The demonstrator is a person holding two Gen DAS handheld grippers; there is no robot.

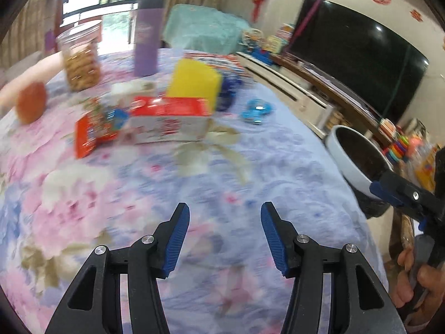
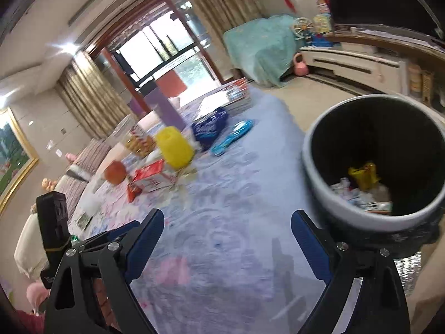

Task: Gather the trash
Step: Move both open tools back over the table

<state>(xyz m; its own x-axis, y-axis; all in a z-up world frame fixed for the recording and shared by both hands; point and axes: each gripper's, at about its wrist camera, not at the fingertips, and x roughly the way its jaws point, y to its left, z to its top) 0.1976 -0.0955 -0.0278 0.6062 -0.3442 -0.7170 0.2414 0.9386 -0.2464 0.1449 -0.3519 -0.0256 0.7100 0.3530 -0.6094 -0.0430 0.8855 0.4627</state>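
My left gripper [image 1: 225, 239] is open and empty, above the floral tablecloth [image 1: 139, 200]. Ahead of it lie a red and white carton [image 1: 167, 123], a red snack wrapper [image 1: 91, 136], a blue wrapper [image 1: 257, 111] and a dark blue packet [image 1: 229, 91]. My right gripper [image 2: 226, 239] is open and empty, beside the grey trash bin [image 2: 314, 150] at the table's right edge. The bin holds a yellow wrapper [image 2: 363, 175] and other scraps. The bin also shows in the left wrist view [image 1: 353, 164], with the right gripper's fingertips [image 1: 381, 190] at it.
A yellow container [image 1: 194, 80], a purple bottle [image 1: 146, 39], a biscuit jar [image 1: 80, 58] and an orange fruit [image 1: 30, 105] stand on the table. A stack of books [image 2: 236, 91] lies at the far end. A TV [image 1: 356, 53] and a low cabinet [image 1: 292, 91] are on the right.
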